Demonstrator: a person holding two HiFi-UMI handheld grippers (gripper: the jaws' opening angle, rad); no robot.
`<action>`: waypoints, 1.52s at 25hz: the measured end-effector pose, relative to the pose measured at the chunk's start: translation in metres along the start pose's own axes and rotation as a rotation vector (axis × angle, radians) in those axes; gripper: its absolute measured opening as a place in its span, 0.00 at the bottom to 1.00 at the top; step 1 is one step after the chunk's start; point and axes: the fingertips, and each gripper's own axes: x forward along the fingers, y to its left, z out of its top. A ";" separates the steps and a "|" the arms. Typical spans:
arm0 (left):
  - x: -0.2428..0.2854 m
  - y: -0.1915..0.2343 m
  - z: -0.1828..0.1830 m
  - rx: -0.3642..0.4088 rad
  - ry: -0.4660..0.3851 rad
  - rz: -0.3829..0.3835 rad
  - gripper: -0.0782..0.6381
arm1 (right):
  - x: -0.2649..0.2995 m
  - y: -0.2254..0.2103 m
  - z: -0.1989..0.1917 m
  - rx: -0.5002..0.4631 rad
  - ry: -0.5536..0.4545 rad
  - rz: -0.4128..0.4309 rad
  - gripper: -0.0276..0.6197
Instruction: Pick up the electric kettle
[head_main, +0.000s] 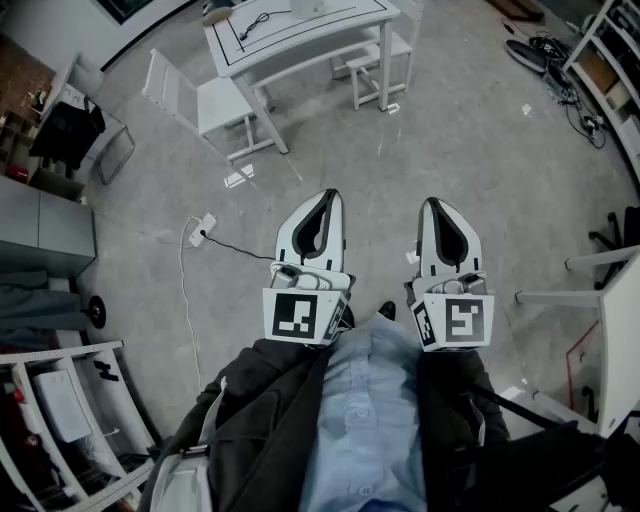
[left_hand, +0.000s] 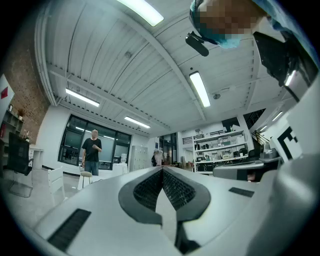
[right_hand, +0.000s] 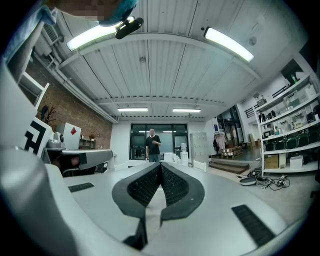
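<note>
Grey floor (head_main: 450, 130), white table (head_main: 300, 35) at top centre of frame. Left gripper (head_main: 328, 195) and right gripper (head_main: 433, 203) both closed tight, empty, held level. Kettle not identifiable in any view. Step: pre-approach. Next: locate kettle, approach it, open jaws.

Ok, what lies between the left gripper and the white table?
Bare grey floor, in the head view, from left gripper to white table; the power strip and its cable lie off to the left.

The left gripper (head_main: 326, 196) and the right gripper (head_main: 433, 204) are being held side by side above the floor (head_main: 470, 140). Ahead, the worktop (head_main: 320, 30) is being flanked by a left chair (head_main: 200, 100) and a right chair (head_main: 378, 58).
</note>
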 end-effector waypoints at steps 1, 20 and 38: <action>0.000 0.001 0.000 0.000 -0.001 0.000 0.12 | 0.000 0.001 0.000 0.000 -0.001 0.000 0.07; -0.002 -0.034 -0.025 -0.067 0.053 -0.037 0.12 | -0.018 -0.009 -0.018 0.056 0.026 0.038 0.07; 0.024 -0.059 -0.034 -0.056 0.058 0.040 0.12 | -0.006 -0.059 -0.035 0.098 0.055 0.080 0.07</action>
